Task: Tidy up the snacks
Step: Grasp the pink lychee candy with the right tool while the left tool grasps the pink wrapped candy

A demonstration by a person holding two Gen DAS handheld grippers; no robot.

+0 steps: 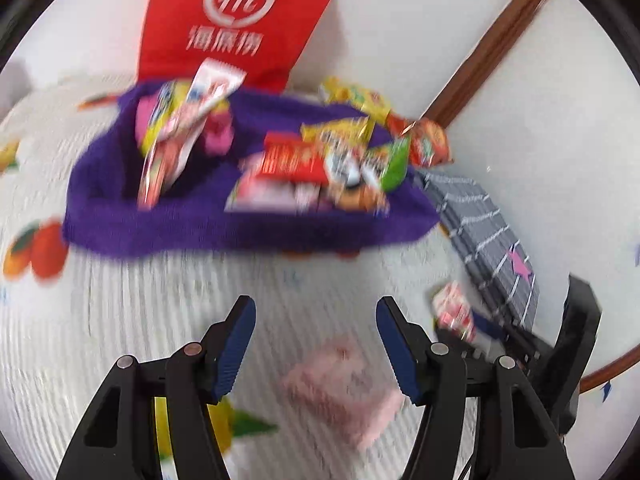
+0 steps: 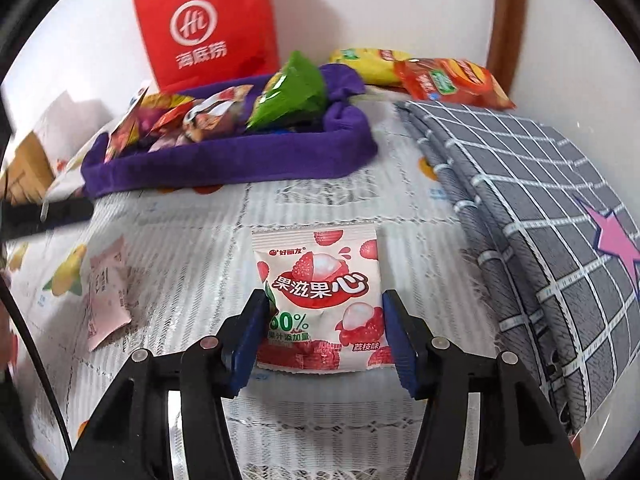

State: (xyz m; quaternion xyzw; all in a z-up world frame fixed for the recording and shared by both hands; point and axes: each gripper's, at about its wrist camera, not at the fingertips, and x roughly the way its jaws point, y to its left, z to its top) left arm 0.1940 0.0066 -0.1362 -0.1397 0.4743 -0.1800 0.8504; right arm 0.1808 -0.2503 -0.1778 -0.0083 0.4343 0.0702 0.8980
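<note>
A white and red lychee gummy packet [image 2: 320, 292] sits between the blue pads of my right gripper [image 2: 325, 296], which press on its two side edges just above the white mat. The same packet [image 1: 454, 312] shows at the right of the left wrist view. My left gripper [image 1: 316, 304] is open and hovers over a pink packet [image 1: 344, 384], which lies flat on the mat below and between its fingers; this view is blurred. The pink packet [image 2: 106, 296] also shows at the left of the right wrist view. A purple fabric tray [image 2: 240, 160] further back holds several snack bags.
A red paper bag [image 2: 208, 28] stands against the wall behind the tray. Yellow [image 2: 368, 62] and red [image 2: 448, 80] chip bags lie at the back right. A folded grey checked cloth [image 2: 540, 208] with a pink star covers the right side. The fruit-print mat [image 2: 320, 200] lies underneath.
</note>
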